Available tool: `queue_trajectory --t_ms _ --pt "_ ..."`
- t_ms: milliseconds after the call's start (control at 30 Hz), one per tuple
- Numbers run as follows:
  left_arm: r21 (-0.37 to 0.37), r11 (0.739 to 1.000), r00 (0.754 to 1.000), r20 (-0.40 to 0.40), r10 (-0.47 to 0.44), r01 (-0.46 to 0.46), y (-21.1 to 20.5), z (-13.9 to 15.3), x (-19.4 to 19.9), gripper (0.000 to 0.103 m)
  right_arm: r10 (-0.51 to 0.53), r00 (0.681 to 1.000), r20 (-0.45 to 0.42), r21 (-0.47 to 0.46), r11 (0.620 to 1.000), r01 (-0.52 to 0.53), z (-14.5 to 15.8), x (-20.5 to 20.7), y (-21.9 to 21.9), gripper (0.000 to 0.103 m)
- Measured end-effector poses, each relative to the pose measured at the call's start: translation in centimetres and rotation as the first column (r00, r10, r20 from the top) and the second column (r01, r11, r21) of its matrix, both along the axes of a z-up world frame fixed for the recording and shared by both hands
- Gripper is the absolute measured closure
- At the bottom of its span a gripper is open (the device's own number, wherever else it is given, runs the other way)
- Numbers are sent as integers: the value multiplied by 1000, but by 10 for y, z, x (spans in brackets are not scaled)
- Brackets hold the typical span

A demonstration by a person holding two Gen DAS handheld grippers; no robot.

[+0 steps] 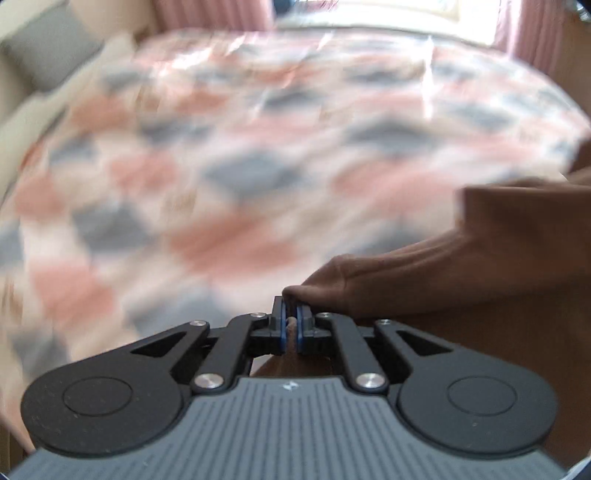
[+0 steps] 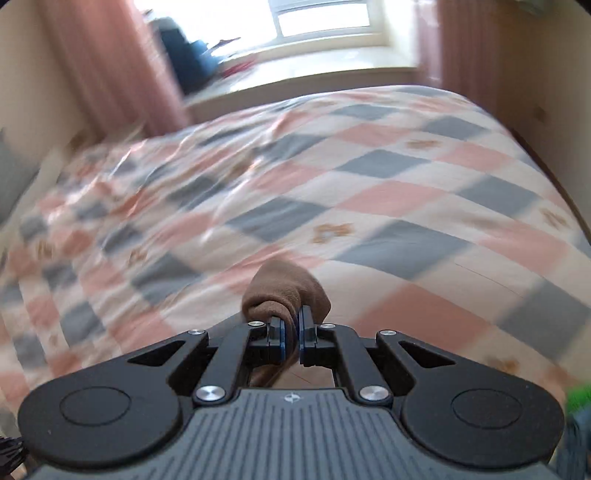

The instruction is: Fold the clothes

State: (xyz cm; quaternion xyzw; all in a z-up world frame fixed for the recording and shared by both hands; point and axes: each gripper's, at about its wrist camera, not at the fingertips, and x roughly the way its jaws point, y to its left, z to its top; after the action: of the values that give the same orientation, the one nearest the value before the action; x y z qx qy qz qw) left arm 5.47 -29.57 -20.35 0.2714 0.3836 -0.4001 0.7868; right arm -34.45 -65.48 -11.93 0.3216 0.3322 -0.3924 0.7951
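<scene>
1. A bed covered in a pink, grey and white diamond-patterned quilt [image 2: 369, 192] filled most of both wrist views, with pink curtains [image 2: 110, 66] and a bright window [image 2: 321, 18] along the top of the frame.
2. A brown, soft fabric garment [image 1: 480, 266] stretched from the lower centre of the left wrist view out to the right edge, lifted clear of the quilt and drawn into long creases; most of it ran out of frame.
3. The left tongs [image 1: 290, 325] were clenched on a pinched edge of that garment at the lower centre of the frame.
4. The right tongs [image 2: 291, 332] were likewise clenched on a bunched brown corner [image 2: 286, 291], which bulged up just above the fingertips at lower centre.
5. Judging by this, the fold was at an early stage: the garment was gripped at two points and held up, but not yet laid flat or doubled over. Spreading it on the bed, folding and smoothing all seemed left to do.
</scene>
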Motion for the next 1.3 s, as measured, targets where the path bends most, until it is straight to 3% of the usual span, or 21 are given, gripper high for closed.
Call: queue_trajectory --t_ms 33,100,133,167,200,300,333,433,500,600,733,833,900,933,967,1000,1033,1067,1200,1267,1300 --pt "-16 999 999 12 -31 31 -22 9 10 91 -52 999 15 17 998 52 7 -22 -2 98" --pt "-12 995 995 31 -97 98 -83 17 21 63 -164 986 21 51 985 163 12 -55 -10 92" --pt "7 993 992 53 -117 116 -113 15 23 55 -217 976 14 63 974 216 3 -64 -20 68" --pt "23 992 989 75 -124 123 -136 12 21 58 -275 961 5 69 959 274 -9 -71 -30 37" --pt "35 991 989 67 -130 128 -152 10 17 57 -316 948 -20 75 945 317 -23 -77 -37 25" --pt "-2 992 992 -37 -123 123 -160 0 -6 50 -400 910 -104 105 906 410 -63 -96 -49 25" --pt "-18 992 988 -86 -127 126 -149 -6 -19 45 -376 921 -105 125 913 388 -73 -99 -39 25" --pt "-5 994 965 -240 -108 110 -87 -39 -69 45 -251 965 -82 184 947 262 -98 -120 2 22" --pt "23 997 924 -379 -56 69 -39 -68 -100 47 -157 984 -81 260 950 173 -120 -133 33 24" --pt "72 997 795 -604 60 -21 33 -115 -148 48 -12 995 -97 347 937 45 -154 -148 73 32" --pt "100 977 671 -713 204 -190 91 -150 -195 45 133 982 -134 358 931 -77 -179 -138 101 35" --pt "112 962 618 -747 247 -249 101 -170 -211 41 173 975 -137 310 943 -124 -190 -119 95 32" --pt "137 960 646 -716 266 -243 94 -180 -215 58 183 971 -153 320 939 -127 -204 -107 89 31" --pt "140 959 644 -715 271 -248 92 -182 -214 95 189 969 -162 339 932 -125 -212 -101 86 31" --pt "134 959 633 -727 266 -250 90 -181 -211 102 187 966 -178 355 928 -114 -218 -98 86 39" --pt "112 962 640 -726 251 -250 89 -171 -208 102 184 963 -195 371 923 -102 -224 -95 86 50" --pt "85 966 657 -718 229 -244 89 -159 -204 102 173 969 -178 399 913 -90 -224 -96 88 86" --pt "45 974 697 -692 191 -222 90 -139 -199 102 161 974 -158 428 900 -79 -223 -98 90 99" --pt "-107 969 818 -561 126 -223 123 -38 -153 102 96 995 13 501 861 -90 -183 -124 123 99" --pt "-122 973 880 -459 120 -196 143 2 -133 101 83 992 94 548 827 -121 -161 -139 151 100" --pt "-108 978 897 -427 114 -175 151 12 -128 101 92 987 133 567 809 -152 -151 -144 168 100"
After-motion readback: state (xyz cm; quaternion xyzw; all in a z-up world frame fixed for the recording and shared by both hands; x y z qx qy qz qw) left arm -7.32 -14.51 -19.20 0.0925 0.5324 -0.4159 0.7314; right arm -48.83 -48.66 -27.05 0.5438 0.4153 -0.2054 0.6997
